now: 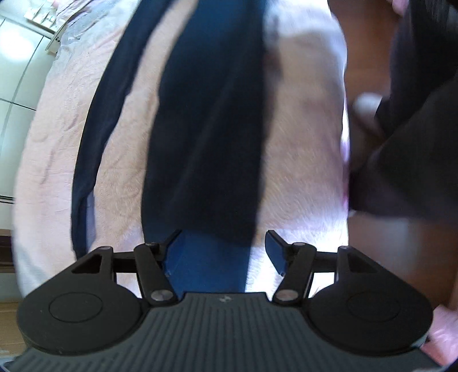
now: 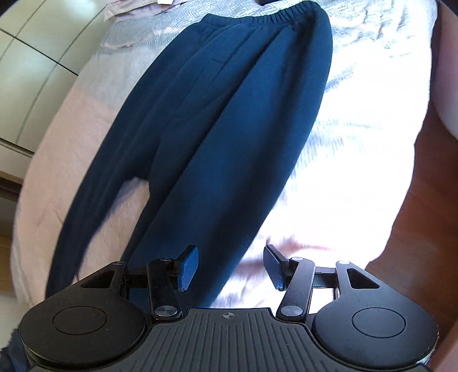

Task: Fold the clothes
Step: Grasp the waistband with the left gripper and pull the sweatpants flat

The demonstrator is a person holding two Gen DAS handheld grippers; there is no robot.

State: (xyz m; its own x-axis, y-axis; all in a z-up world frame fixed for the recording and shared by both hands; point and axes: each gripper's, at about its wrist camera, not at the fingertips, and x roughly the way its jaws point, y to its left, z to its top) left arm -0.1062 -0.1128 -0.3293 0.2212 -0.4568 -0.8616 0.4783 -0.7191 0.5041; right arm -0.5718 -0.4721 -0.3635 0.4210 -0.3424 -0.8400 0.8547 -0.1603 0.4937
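Trousers (image 2: 229, 128) in dark blue lie stretched down the middle of the bed (image 2: 343, 148), waistband at the top of the right wrist frame, legs running to the lower left; right gripper (image 2: 230, 267) hangs spread above the nearer leg, pads pressing nothing; left gripper (image 1: 221, 251) likewise gapes over a blurred leg of the trousers (image 1: 209, 128), clamping nothing; pink cover runs off to the left.

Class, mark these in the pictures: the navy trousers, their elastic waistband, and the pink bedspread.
navy trousers (image 2: 229, 137): right wrist view, thigh fabric.
elastic waistband (image 2: 269, 17): right wrist view, gathered top edge.
pink bedspread (image 1: 57, 120): left wrist view, bare left part.
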